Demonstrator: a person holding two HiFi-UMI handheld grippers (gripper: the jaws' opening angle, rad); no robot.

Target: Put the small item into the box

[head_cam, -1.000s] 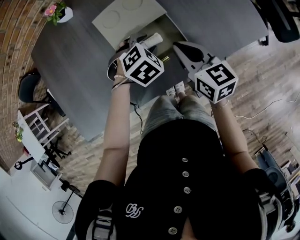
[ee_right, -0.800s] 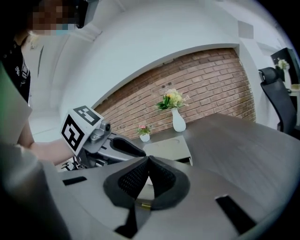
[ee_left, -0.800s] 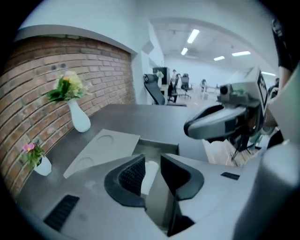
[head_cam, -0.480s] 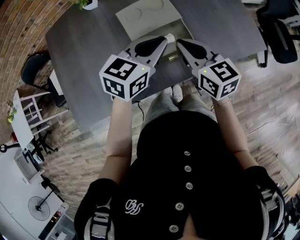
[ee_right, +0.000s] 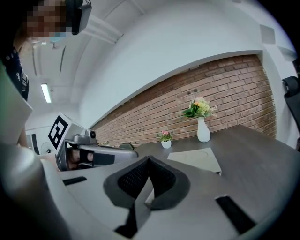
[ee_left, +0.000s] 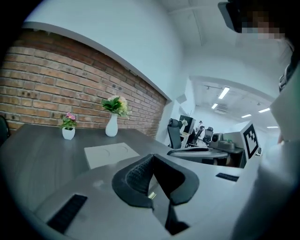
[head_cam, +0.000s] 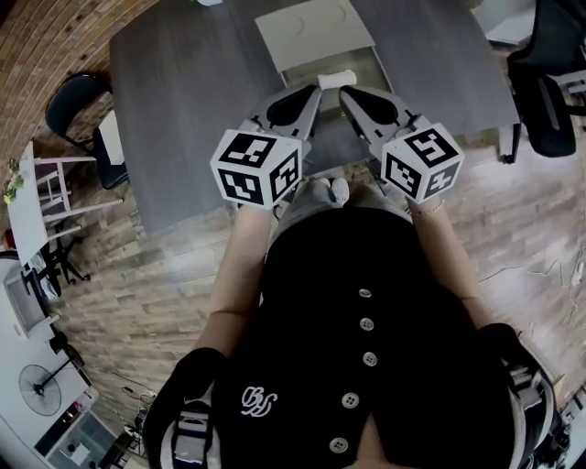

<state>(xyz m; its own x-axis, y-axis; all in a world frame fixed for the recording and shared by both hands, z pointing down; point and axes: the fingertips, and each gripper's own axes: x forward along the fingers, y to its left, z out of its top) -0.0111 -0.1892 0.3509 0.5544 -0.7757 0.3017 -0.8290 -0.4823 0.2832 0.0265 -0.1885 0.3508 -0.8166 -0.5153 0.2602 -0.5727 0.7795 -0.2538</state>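
An open beige box (head_cam: 337, 62) stands at the middle of the dark table (head_cam: 183, 110), its flat lid (head_cam: 311, 27) folded back. A small white cylinder (head_cam: 337, 80) lies at the box's near end; I cannot tell if it is fully inside. Both grippers hover side by side just short of it. My left gripper (head_cam: 316, 92) (ee_left: 151, 157) is shut with nothing between its pads. My right gripper (head_cam: 345, 92) (ee_right: 149, 158) is also shut and empty. The gripper views look level over the table, so the cylinder is hidden there; only the lid (ee_left: 112, 153) (ee_right: 197, 159) shows.
A white vase with flowers (ee_left: 111, 125) (ee_right: 203, 130) and a small pot (ee_left: 68, 132) (ee_right: 166, 143) stand at the table's far end by the brick wall. Office chairs stand at the right (head_cam: 549, 110) and left (head_cam: 78, 96). A white shelf unit (head_cam: 37, 211) is further left.
Both grippers have come closer together and now point at the box's near end. The left gripper swung right from beside the table edge. The view has shifted towards the table.
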